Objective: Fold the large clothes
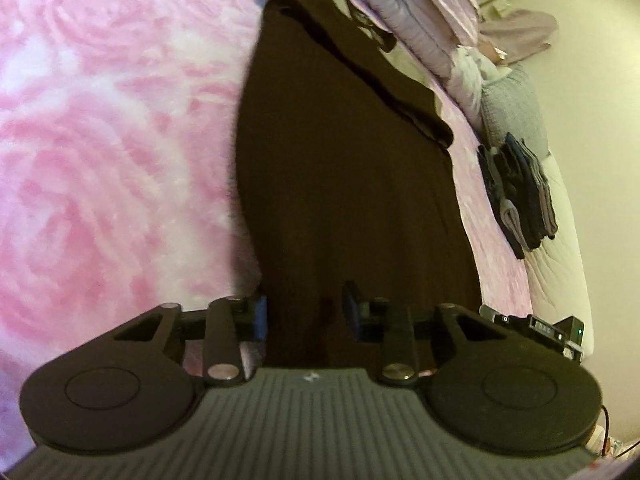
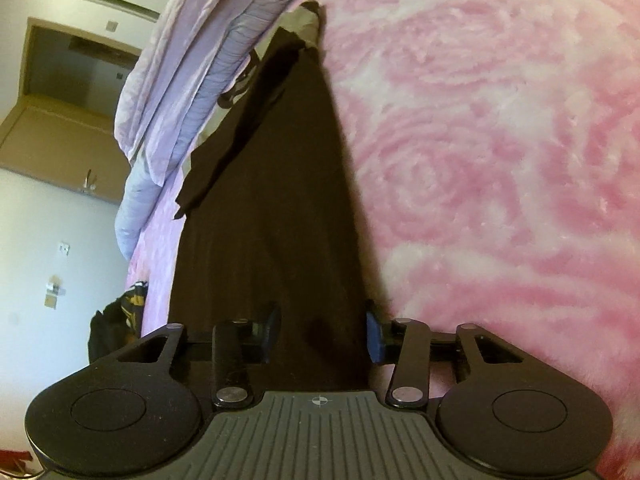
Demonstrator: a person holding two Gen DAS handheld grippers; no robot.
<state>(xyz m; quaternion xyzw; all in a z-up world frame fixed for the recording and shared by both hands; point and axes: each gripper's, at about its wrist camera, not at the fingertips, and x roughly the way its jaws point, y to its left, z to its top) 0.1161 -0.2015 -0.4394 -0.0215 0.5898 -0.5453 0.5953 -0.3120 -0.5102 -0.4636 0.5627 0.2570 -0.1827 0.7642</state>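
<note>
Left gripper (image 1: 306,314) and right gripper (image 2: 323,334): jaws apart over the near hem of the dark brown garment (image 1: 344,184), pads not pressing. Garment lies lengthwise on the pink rose blanket (image 1: 112,128). Beyond it, folded clothes stack (image 1: 520,192).

No text, number or brand can be read in either view. The small black device (image 1: 536,326) at the right edge of the left wrist view carries a strip of letters, but they are too blurred to read.
</note>
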